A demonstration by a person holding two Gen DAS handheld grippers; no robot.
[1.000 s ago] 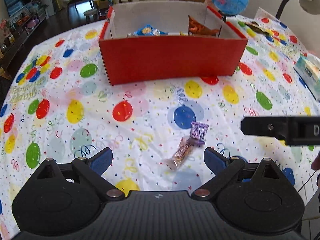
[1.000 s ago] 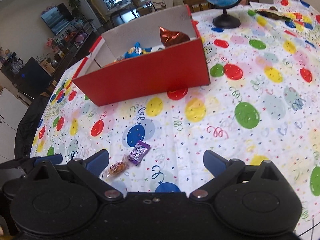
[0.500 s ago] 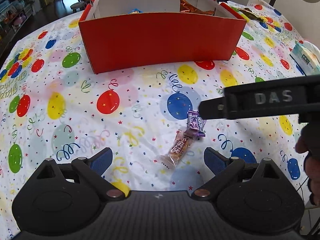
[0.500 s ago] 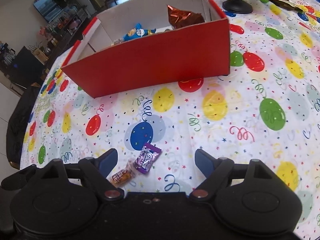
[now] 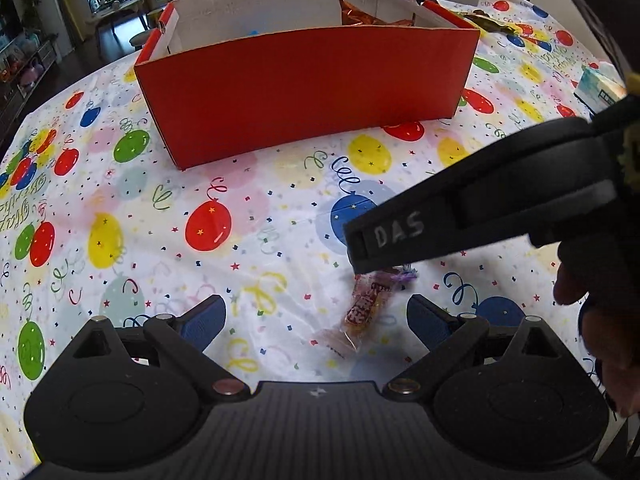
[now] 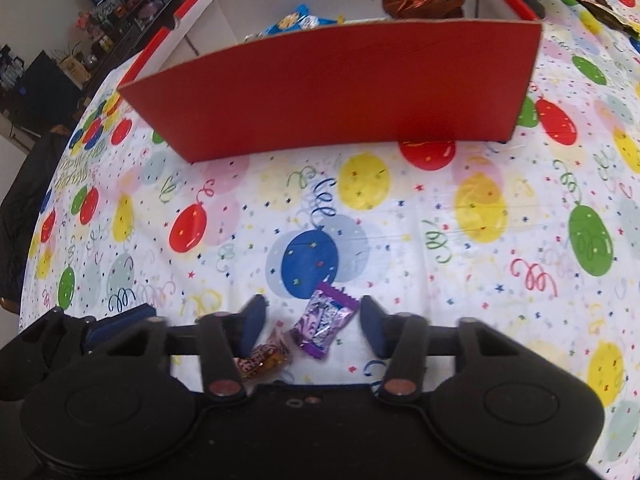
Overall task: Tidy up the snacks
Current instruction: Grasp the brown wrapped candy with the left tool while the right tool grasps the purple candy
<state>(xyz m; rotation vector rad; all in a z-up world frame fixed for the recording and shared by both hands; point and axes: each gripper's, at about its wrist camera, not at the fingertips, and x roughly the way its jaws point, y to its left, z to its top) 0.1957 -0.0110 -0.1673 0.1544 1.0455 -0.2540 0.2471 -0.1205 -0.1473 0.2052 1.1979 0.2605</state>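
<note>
Balloon-print tablecloth is carrying the red box; right gripper is closing around the purple candy, pads not yet touching; left gripper is hanging wide over the orange candy.

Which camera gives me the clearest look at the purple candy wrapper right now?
Right wrist view: the purple candy wrapper lies unobstructed between the right gripper's closing jaws. In the left wrist view, that gripper hides nearly all of it.
</note>
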